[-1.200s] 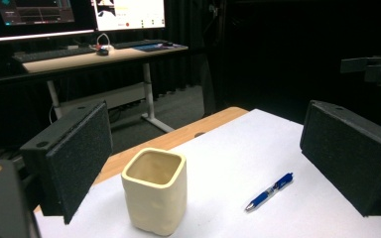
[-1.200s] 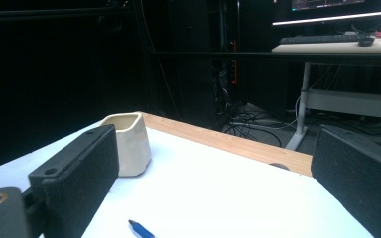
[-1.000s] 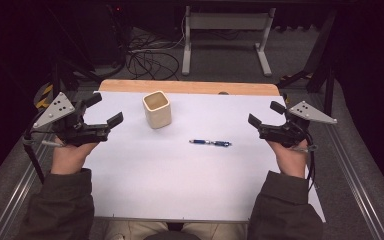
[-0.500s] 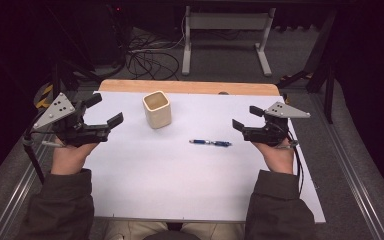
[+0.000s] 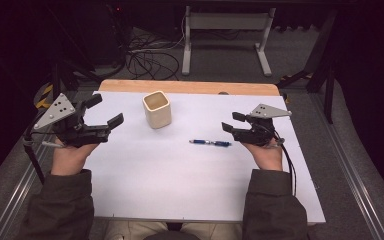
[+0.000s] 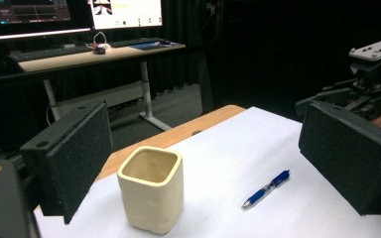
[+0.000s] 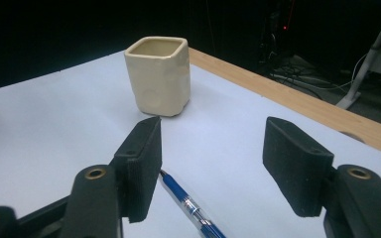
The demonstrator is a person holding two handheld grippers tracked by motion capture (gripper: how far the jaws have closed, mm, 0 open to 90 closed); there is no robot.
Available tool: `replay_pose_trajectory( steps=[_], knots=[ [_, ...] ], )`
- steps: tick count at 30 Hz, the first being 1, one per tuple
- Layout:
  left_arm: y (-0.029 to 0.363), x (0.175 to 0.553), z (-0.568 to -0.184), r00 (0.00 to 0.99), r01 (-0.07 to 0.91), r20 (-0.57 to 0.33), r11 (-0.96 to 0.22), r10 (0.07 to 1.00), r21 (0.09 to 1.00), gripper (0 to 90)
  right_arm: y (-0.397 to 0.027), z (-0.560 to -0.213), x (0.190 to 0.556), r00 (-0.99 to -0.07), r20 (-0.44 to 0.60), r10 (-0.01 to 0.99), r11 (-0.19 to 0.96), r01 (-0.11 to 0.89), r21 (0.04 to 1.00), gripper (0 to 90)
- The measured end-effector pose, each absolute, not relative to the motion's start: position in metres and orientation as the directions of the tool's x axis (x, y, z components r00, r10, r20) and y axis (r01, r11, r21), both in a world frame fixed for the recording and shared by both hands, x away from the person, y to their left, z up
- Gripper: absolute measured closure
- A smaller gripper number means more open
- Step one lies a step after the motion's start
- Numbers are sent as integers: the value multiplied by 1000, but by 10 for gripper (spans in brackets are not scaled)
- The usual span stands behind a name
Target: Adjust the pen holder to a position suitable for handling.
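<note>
A matt, cream ceramic-looking cup (image 5: 157, 109) and glossy blue plastic pen (image 5: 210, 143) on a smooth white sheet (image 5: 180, 175).

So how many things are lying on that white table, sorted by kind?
Cups: 1, the cream square cup
Pens: 1, the blue pen
Total: 2
</note>
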State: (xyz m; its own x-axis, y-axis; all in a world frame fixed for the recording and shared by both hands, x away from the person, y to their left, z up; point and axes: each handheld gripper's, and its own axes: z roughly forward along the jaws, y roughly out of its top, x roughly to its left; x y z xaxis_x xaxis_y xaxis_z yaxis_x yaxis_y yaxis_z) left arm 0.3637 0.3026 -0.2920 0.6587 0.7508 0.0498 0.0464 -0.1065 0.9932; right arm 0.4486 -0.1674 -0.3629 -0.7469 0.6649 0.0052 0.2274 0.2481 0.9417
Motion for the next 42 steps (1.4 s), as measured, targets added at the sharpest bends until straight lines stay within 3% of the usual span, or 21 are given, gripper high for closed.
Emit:
replay_pose_trajectory(
  steps=[23, 42],
  knots=[
    [306, 363, -293, 653, 55, 40, -100, 757, 993, 76, -137, -397, 474, -773, 44, 633, 312, 307, 899, 460],
    [305, 366, -296, 657, 66, 33, -101, 753, 993, 75, -117, -414, 487, -810, 32, 585, 373, 304, 877, 475]
  ],
)
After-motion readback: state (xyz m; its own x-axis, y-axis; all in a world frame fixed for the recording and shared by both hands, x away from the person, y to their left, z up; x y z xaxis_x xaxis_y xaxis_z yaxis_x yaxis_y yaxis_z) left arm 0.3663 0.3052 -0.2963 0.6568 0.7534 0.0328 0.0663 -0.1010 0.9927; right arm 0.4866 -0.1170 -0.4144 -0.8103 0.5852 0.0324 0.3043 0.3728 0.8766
